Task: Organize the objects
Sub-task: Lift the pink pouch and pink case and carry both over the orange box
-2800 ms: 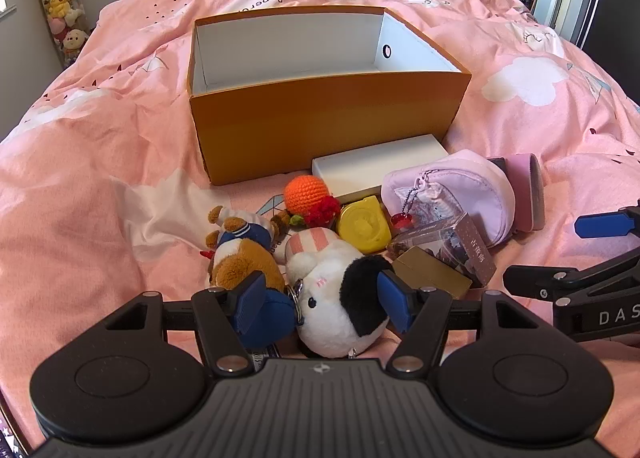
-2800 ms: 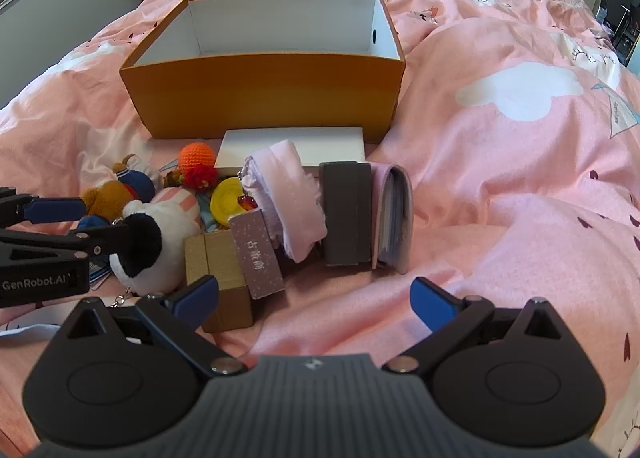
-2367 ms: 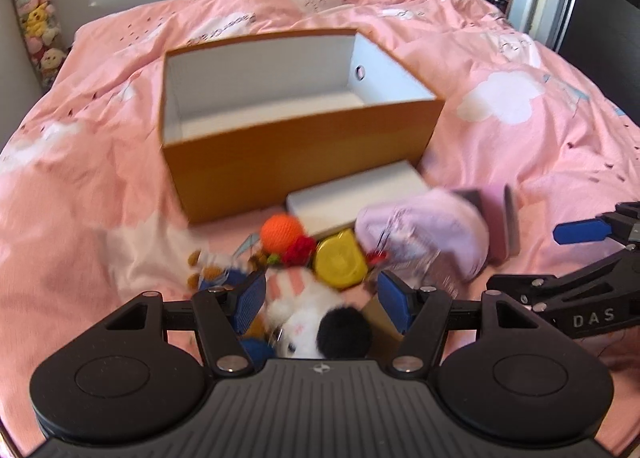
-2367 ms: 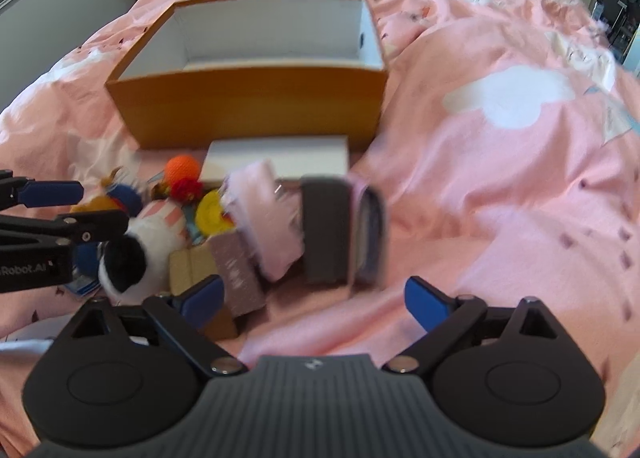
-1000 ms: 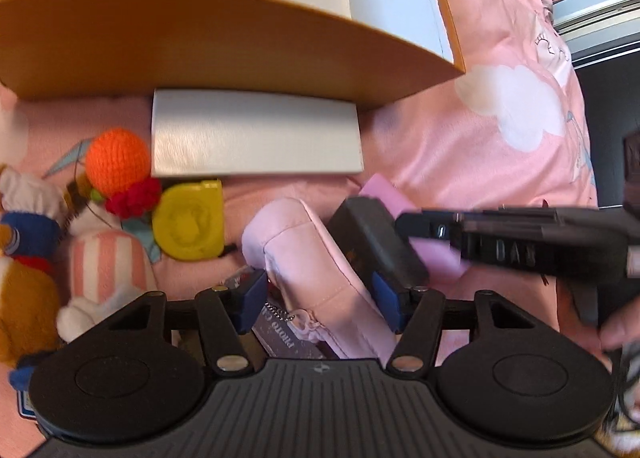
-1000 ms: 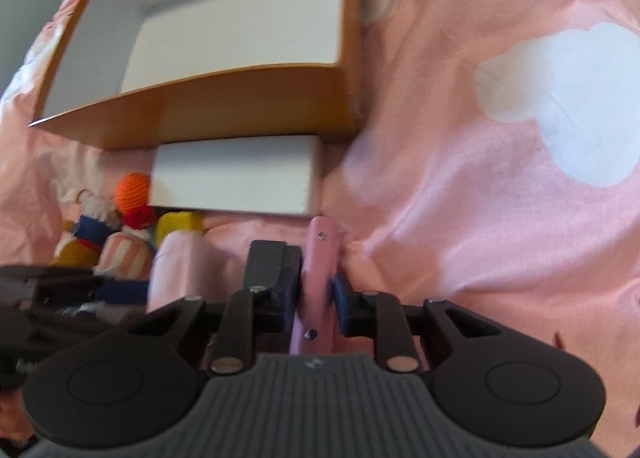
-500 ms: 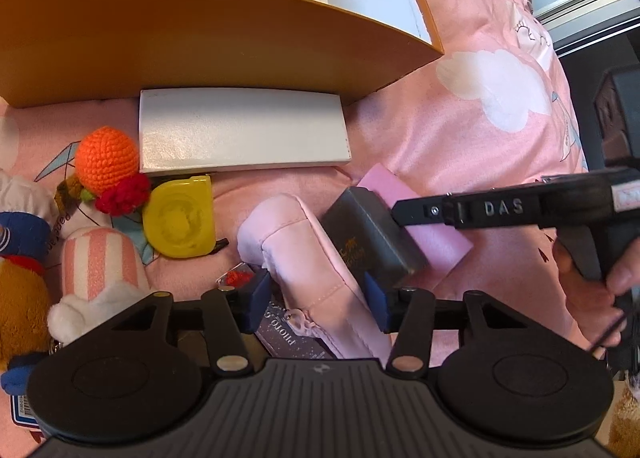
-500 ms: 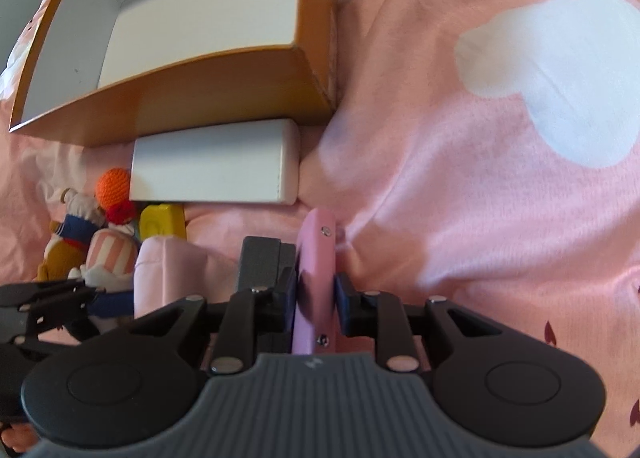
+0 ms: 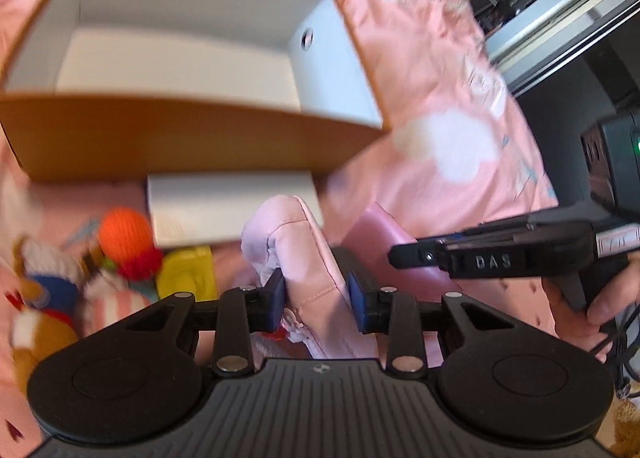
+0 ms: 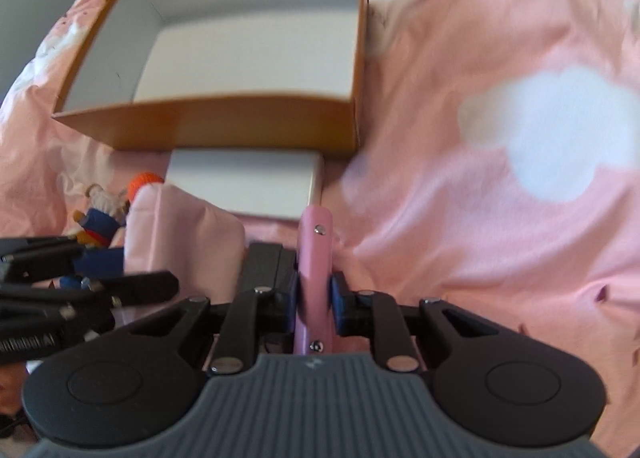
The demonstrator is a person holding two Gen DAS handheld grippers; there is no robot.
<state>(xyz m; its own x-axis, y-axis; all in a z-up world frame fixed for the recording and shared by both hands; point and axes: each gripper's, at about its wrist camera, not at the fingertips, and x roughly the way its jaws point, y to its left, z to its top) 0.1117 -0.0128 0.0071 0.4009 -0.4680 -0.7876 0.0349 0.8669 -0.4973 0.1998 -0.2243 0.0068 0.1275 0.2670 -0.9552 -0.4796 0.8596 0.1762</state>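
Pink fabric now sits between my left gripper (image 9: 316, 296)'s closing jaws: the soft pouch (image 9: 298, 242), where a second ago they stood wide around it. My right gripper (image 10: 315, 304) stays clamped on the pink case (image 10: 316, 258), and both pieces seem to have come up off the bedspread (image 10: 500, 218), though blur makes that uncertain. At twelve o'clock the orange box (image 9: 192, 134) lies open and empty, the white slab (image 9: 232, 202) just before it. Toys remain at nine o'clock.
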